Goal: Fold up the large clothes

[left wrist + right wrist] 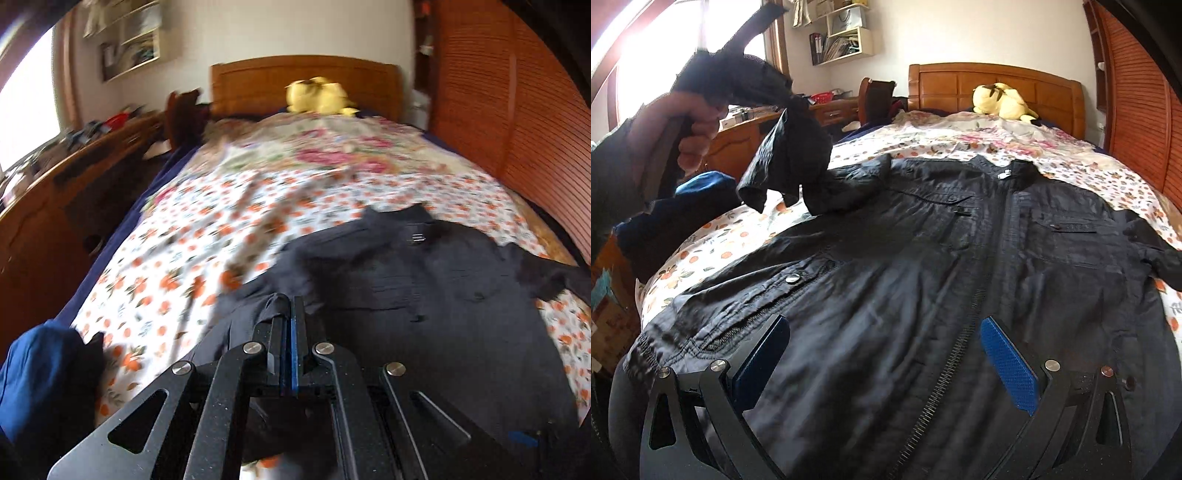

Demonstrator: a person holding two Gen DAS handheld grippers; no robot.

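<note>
Black jacket (pixel 923 258) lies front-up, zipped, spread on the bed (pixel 1108 177), collar toward the headboard (pixel 993 88). Left tool (pixel 290 310) clenched on a pinch of the jacket's dark sleeve fabric; in the right wrist view that sleeve (pixel 786 155) hangs lifted off the bed from the tool in the person's hand (pixel 683 122). Right tool (pixel 886 350) released, jaws spread wide, over the jacket's lower front by the zipper, gripping nothing. Fabric looks thin, soft, limp and a bit slick, light; likely to sag and slide, so take cuffs, hem corners or shoulder seams, not mid-panel. Floral bedspread (pixel 207 221) is soft, wrinkled. Yellow plush toy (pixel 1001 99) at the headboard, blue cloth (pixel 40 376) at the bed edge, wooden desk (pixel 92 155), wall shelves (pixel 842 33), slatted wardrobe (pixel 1137 110).
</note>
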